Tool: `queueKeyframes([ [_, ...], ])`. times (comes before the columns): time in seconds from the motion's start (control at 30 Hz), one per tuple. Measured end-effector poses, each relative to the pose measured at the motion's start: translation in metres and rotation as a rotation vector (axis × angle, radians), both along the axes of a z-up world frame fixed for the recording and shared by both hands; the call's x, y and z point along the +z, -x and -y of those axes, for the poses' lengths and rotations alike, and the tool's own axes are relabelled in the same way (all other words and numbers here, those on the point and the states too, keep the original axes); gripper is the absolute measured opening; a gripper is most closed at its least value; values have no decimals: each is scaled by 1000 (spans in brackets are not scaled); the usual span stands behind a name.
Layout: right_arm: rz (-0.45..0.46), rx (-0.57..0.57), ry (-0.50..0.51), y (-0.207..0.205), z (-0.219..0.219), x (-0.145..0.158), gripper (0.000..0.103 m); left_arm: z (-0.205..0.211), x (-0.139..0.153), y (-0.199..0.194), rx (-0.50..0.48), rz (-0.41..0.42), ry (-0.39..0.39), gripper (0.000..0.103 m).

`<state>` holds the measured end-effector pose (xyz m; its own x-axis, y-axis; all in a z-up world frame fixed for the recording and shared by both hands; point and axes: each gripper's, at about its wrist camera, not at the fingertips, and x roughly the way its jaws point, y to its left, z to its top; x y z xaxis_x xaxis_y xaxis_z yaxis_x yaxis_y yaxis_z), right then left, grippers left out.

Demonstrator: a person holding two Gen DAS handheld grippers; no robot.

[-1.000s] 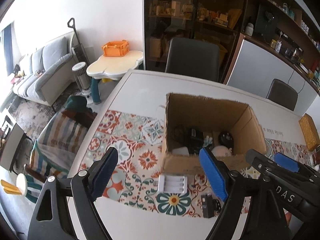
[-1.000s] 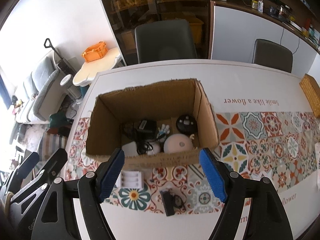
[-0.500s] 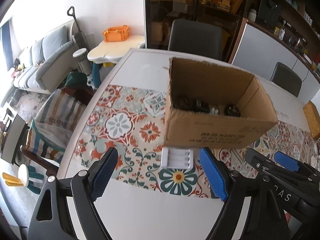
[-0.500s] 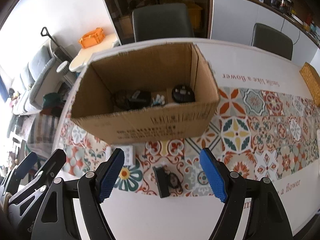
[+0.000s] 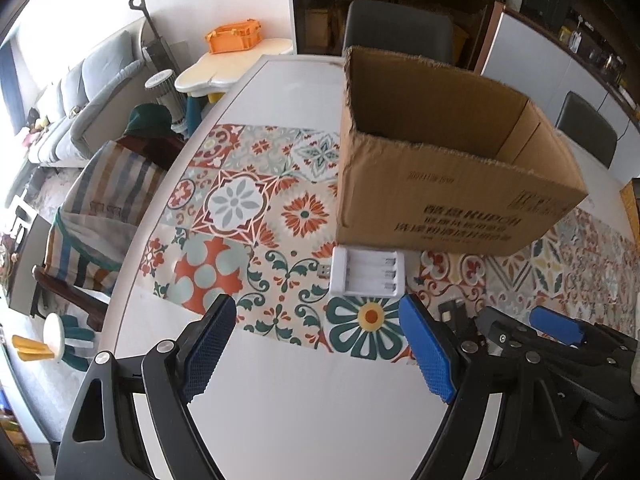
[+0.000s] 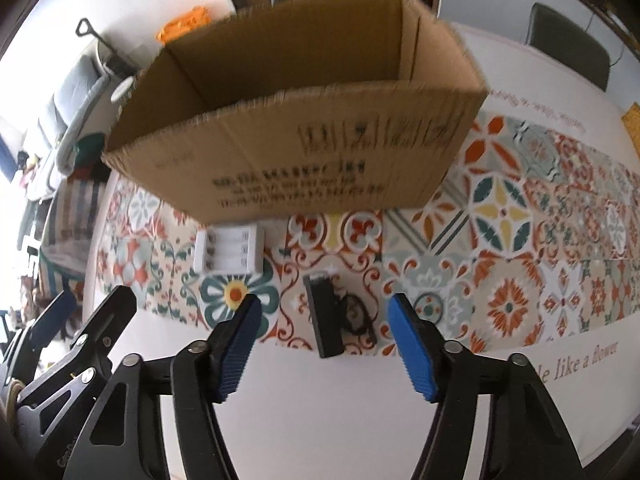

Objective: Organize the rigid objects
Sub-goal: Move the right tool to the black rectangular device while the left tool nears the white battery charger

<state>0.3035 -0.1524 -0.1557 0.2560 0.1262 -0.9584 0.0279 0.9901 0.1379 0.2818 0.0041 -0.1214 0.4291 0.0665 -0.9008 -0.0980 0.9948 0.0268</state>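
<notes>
A white battery charger (image 5: pixel 367 274) lies on the patterned runner in front of an open cardboard box (image 5: pixel 448 184). My left gripper (image 5: pixel 320 350) is open and empty, low over the table just before the charger. In the right wrist view the charger (image 6: pixel 229 251) lies at the left and the box (image 6: pixel 304 136) fills the top. A black rectangular device with a coiled cable (image 6: pixel 326 322) lies between the fingers of my right gripper (image 6: pixel 324 346), which is open and empty. The box's contents are hidden by its front wall.
The white table (image 5: pixel 304 408) has a near edge close to both grippers. Dark chairs (image 5: pixel 400 32) stand behind the box. A striped cloth on a chair (image 5: pixel 104 204) is off the table's left side. A wicker basket (image 6: pixel 632 120) sits far right.
Both grippers have dropped lower and closer to the table. The box now hides its contents. The black device now lies between the right gripper's fingers.
</notes>
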Motion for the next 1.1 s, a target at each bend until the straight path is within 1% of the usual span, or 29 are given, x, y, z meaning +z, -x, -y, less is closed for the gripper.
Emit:
queueKeyframes([
  [0.3,-103,41,-29,-7,-6,-34,55,-3,-27,-5,11,-90,38,84],
  [0.57,-159,58,-5,-12,-12,-55,45,-3,-52,-9,20,-160,47,84],
  [0.73,-187,79,6,-16,-17,-69,39,-5,-62,-11,27,-185,44,84],
  [0.83,-197,81,26,-18,-21,-76,38,-4,-65,-12,24,-194,45,84],
  [0.97,-191,91,47,-23,-26,-78,37,-3,-70,-15,23,-206,56,84],
  [1.1,-199,85,37,-28,-22,-77,36,-2,-71,-16,27,-206,61,84],
])
